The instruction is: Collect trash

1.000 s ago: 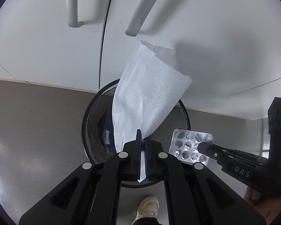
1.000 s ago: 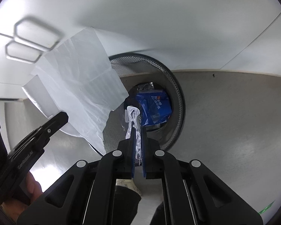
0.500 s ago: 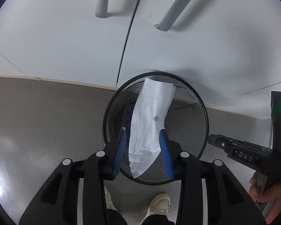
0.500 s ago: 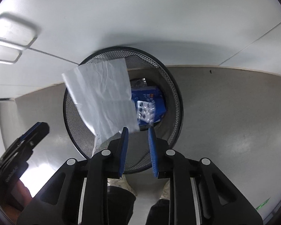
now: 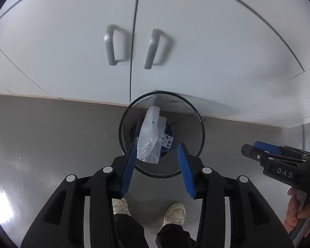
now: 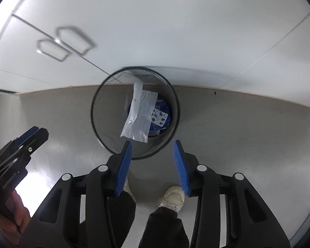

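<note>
A black mesh waste bin (image 5: 196,122) (image 6: 97,119) stands on the grey floor against white cabinets. Inside it lie a white foam sheet (image 5: 149,136) (image 6: 139,114), a silver blister pack (image 5: 167,141) (image 6: 159,118) and a blue packet (image 6: 162,105). My left gripper (image 5: 156,146) hangs high above the bin, its jaws opening, nothing between the blue pads. My right gripper (image 6: 153,143) is also above the bin, jaws opening and empty. Each gripper shows in the other's view: the right gripper (image 5: 256,147) and the left gripper (image 6: 36,133).
White cabinet doors with two grey handles (image 5: 110,45) (image 5: 153,48) rise behind the bin. A person's white shoes (image 5: 175,212) (image 6: 173,198) and dark trousers stand on the floor below the grippers. A hand (image 5: 297,210) holds the right gripper's grip.
Both grippers opened and let go: the foam sheet and the blister pack dropped into the bin. Both grippers then rose, so the bin looks smaller and the cabinet handles moved down the frame.
</note>
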`<action>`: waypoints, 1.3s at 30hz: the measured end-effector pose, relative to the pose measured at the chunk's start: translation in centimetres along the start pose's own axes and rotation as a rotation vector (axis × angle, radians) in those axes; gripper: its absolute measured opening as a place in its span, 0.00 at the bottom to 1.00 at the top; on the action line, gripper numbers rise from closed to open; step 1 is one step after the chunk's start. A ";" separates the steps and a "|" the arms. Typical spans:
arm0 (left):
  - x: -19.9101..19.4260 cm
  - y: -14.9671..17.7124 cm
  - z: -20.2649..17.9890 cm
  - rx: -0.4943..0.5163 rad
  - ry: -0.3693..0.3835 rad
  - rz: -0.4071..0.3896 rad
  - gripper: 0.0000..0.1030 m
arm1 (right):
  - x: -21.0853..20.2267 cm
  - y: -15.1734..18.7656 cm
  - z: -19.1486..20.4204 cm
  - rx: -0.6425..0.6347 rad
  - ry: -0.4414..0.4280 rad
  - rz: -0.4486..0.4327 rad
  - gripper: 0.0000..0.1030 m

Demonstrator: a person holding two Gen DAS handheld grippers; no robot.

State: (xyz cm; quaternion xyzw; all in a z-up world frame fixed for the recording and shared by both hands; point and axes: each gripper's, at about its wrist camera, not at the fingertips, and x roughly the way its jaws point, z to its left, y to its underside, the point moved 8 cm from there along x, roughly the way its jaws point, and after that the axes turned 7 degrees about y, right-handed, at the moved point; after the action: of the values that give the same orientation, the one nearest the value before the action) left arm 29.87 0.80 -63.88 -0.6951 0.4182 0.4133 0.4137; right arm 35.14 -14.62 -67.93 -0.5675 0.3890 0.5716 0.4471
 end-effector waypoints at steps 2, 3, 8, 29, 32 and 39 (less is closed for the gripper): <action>-2.7 0.1 -1.3 0.036 -0.008 -0.017 0.41 | -3.7 0.4 -0.4 -0.017 0.002 -0.039 0.48; -4.1 0.0 -2.3 0.053 -0.012 -0.022 0.41 | -5.2 0.5 -0.7 -0.020 0.004 -0.054 0.50; -12.2 -0.6 -6.2 0.106 -0.043 -0.057 0.43 | -14.7 1.2 -2.5 -0.004 -0.033 -0.121 0.56; -40.4 -13.4 -15.9 0.199 -0.060 -0.403 0.64 | -45.8 -7.0 -10.1 0.079 -0.027 -0.533 0.89; -41.0 -14.8 -15.9 0.212 -0.054 -0.411 0.67 | -46.7 -8.9 -10.2 0.081 -0.019 -0.540 0.89; -38.9 -19.3 -13.1 0.250 -0.040 -0.366 0.69 | -45.9 -14.3 -9.3 0.108 0.031 -0.533 0.89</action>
State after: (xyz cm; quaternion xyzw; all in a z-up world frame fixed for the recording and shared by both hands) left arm 38.70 3.95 -19.48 -0.6944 0.3249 0.2900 0.5729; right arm 49.60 -22.44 -21.83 -0.6338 0.2627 0.4036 0.6053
